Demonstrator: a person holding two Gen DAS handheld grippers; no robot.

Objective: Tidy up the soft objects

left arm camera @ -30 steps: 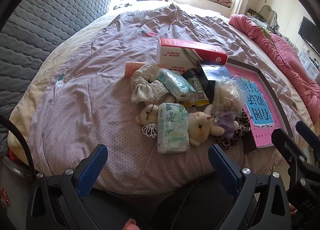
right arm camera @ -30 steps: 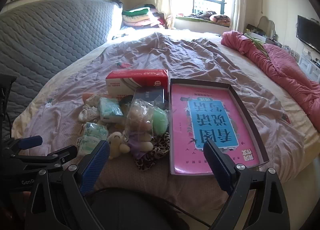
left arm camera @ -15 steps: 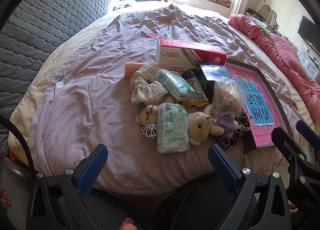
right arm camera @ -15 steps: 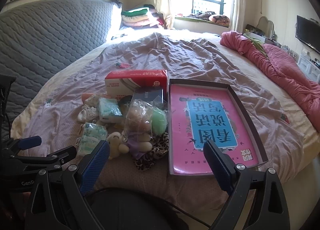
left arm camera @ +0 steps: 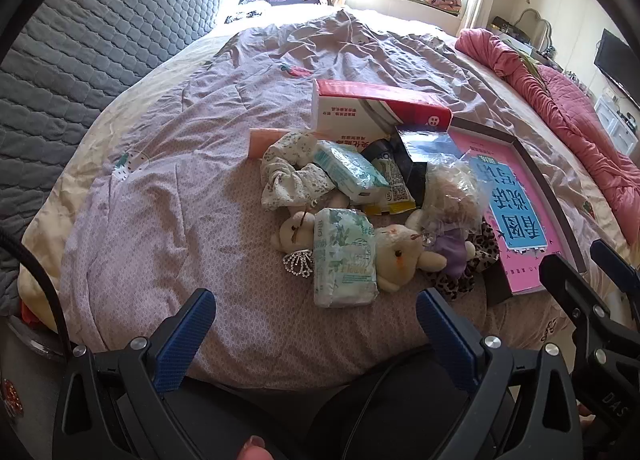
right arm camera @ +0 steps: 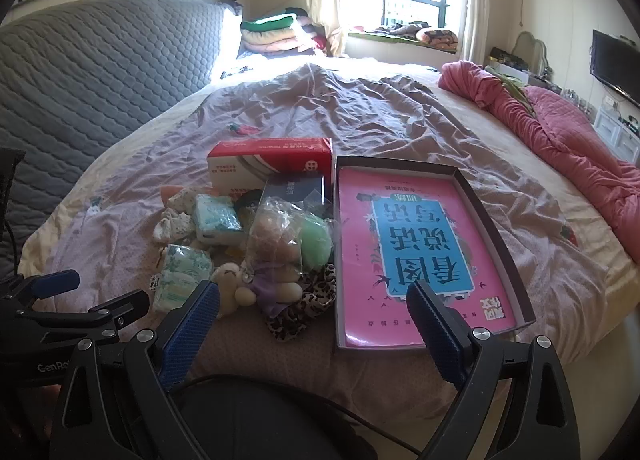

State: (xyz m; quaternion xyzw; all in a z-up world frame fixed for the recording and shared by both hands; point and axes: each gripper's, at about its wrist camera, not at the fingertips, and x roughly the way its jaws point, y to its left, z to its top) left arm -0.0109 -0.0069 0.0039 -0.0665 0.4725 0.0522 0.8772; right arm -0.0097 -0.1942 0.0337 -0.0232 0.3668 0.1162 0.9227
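A heap of soft things lies on the bed: a green-patterned tissue pack [left arm camera: 345,258] across a cream plush rabbit [left arm camera: 400,256], a second tissue pack [left arm camera: 349,171], a floral cloth [left arm camera: 290,176], a clear bag with plush toys [right arm camera: 280,244] and a leopard-print cloth [right arm camera: 304,312]. Right of the heap is an open dark box [right arm camera: 516,260] with a pink book [right arm camera: 416,244] inside. My left gripper [left arm camera: 316,324] hovers open just short of the heap. My right gripper [right arm camera: 314,320] is open, near the box's front left corner.
A red-and-white carton [left arm camera: 376,116] stands behind the heap. A pink quilt [right arm camera: 560,132] lies bunched along the bed's right side. A grey quilted headboard [right arm camera: 100,72] rises on the left. Folded blankets [right arm camera: 276,32] sit by the window.
Both grippers have barely shifted; the heap and the box lie as before.
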